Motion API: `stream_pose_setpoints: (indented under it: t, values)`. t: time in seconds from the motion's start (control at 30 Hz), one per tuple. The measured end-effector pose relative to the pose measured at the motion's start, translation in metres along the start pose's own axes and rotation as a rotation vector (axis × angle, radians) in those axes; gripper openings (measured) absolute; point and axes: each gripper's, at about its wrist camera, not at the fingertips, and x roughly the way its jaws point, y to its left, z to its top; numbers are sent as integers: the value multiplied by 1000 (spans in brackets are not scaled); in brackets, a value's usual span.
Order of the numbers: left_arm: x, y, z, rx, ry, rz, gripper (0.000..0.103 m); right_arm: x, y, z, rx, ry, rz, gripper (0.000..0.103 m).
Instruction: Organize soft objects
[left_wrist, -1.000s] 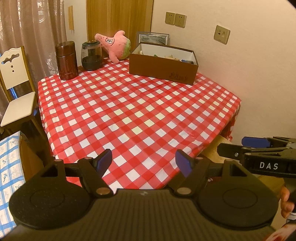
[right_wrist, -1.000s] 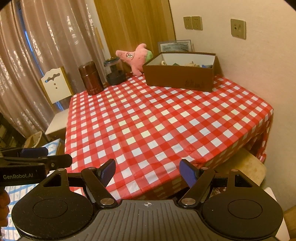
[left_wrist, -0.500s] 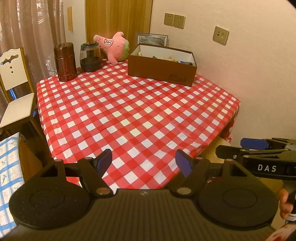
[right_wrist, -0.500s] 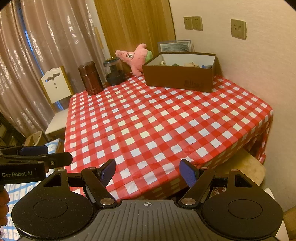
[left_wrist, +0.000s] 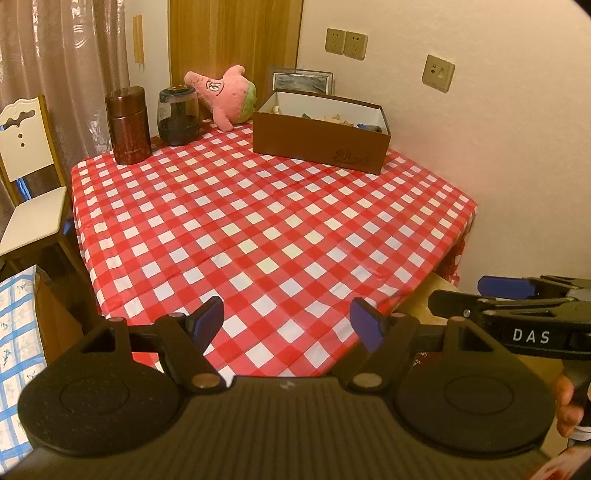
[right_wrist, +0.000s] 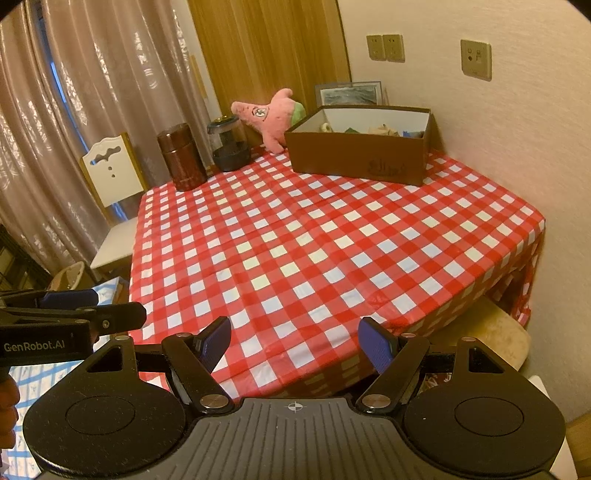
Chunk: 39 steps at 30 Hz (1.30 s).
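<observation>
A pink star-shaped plush toy (left_wrist: 225, 98) leans at the table's far edge, also in the right wrist view (right_wrist: 271, 116). A brown open box (left_wrist: 321, 138) holding several small items stands to its right, also in the right wrist view (right_wrist: 360, 155). My left gripper (left_wrist: 286, 323) is open and empty over the table's near edge. My right gripper (right_wrist: 295, 341) is open and empty there too. Each gripper shows from the side in the other's view, the right gripper (left_wrist: 517, 295) and the left gripper (right_wrist: 74, 310).
A red checked cloth covers the table (left_wrist: 258, 229). A brown canister (left_wrist: 127, 125) and a dark glass jar (left_wrist: 179, 116) stand at the far left. A white chair (left_wrist: 26, 206) stands left of the table. A stool (right_wrist: 487, 336) sits under the near right corner.
Both grippers stay open. The left wrist view has shifted slightly, with the table a little lower and further right. The right one has barely moved.
</observation>
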Motion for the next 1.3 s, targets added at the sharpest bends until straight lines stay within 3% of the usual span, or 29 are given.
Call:
stream_pose_setpoints:
  t: [1.3]
  values:
    - [2,-3,-1,0,-5,0,74,-1,-3,2,-2,2,-1,76]
